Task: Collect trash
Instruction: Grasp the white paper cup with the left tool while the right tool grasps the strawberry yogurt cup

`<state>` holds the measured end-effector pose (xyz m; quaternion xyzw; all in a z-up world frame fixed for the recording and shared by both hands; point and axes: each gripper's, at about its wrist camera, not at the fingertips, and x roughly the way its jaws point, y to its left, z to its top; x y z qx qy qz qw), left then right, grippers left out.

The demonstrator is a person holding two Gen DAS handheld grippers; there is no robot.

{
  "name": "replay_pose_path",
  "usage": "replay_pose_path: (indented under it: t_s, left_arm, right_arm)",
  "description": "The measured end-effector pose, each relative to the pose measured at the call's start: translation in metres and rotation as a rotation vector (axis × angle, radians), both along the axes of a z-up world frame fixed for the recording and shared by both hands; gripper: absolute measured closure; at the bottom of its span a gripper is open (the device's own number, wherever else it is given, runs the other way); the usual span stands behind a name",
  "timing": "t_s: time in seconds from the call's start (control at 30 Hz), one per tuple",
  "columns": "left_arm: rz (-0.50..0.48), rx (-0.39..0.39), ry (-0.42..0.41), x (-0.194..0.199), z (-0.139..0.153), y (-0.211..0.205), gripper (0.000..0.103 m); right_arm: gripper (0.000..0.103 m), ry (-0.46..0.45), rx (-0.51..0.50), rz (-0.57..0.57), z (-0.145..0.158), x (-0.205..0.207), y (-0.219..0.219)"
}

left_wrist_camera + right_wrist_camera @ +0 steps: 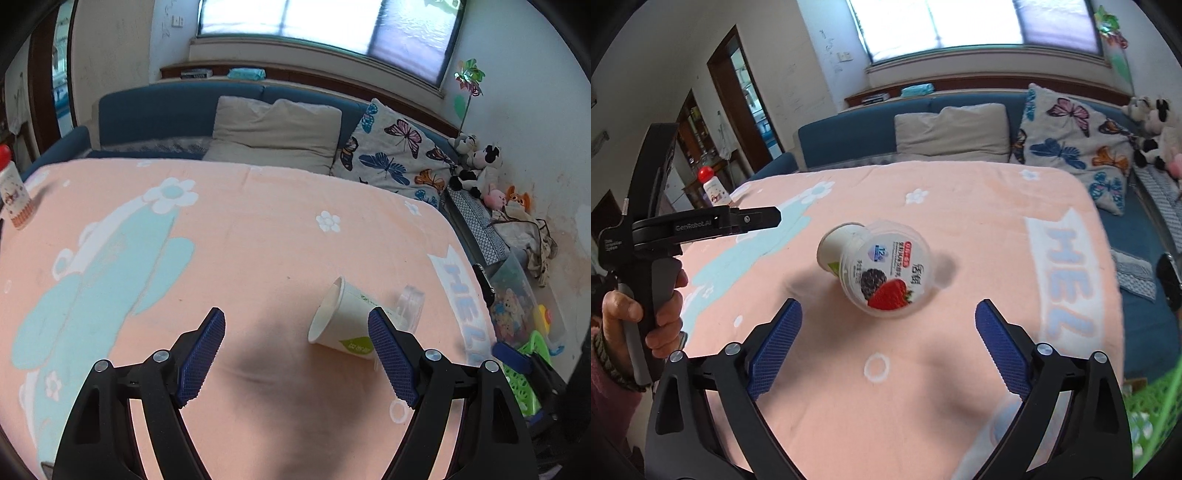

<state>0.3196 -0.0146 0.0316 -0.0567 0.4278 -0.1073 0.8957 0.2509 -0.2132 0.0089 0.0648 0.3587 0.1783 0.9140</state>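
We hold two black grippers with ribbed blue pads over a table covered by a peach-pink blanket (960, 206) printed with white flowers and pale blue shapes. Our left gripper (297, 325) has its jaws spread apart with nothing between them; only blanket and shadow show in the gap. Just past its right pad lies a white paper cup (341, 319) on its side, the open mouth turned toward the left of that view and a green patch low on its wall; that pad overlaps the cup's bottom end in the picture, though we cannot tell whether it touches. Behind the cup, a clear plastic lid (410, 299) rises, partly hidden. Our right gripper (888, 314) is released too, jaws wide and empty, and it points at the same pair from the other side: a clear plastic yoghurt cup (886, 267) with a strawberry and blackberry label lies on its side facing us, ahead of the fingertips and apart from both pads, and the paper cup (836, 245) lies close behind it, seemingly touching it. At the left of the right wrist view, a hand (646, 314) in a dark red sleeve grips the left gripper's handle. A small white bottle with a red cap (713, 188) stands at the blanket's far left edge, and a green plastic basket (524, 376) sits beyond the table's right edge.
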Motion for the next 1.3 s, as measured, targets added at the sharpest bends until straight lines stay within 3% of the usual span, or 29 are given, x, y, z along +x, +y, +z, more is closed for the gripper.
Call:
replay_pose_path:
  t_s: [0.3,0.63,0.83,1.0,1.3]
  left_arm:
    - [-0.065,-0.032,0.029,0.025,-0.022,-0.010,0.026]
    - [-0.115,-0.039,0.049,0.042,-0.040,-0.019,0.027]
    - [-0.136,-0.059,0.071,0.047,-0.050,-0.020,0.035]
    - [-0.152,-0.085,0.082,0.049,-0.053,-0.021,0.035]
    - [-0.206,-0.146,0.101,0.052,-0.064,-0.028,0.036]
  right_arm:
    - [0.005,0.039,0.013,0.064,-0.028,0.043,0.012]
    - [0.005,0.088,0.070,0.083,-0.040,0.073,0.011]
    - [0.005,0.107,0.051,0.113,-0.046,0.079,0.021]
    - [0.011,0.121,0.046,0.122,-0.050,0.077,0.020]
    - [0.012,0.099,0.015,0.075,-0.043,0.055,0.003]
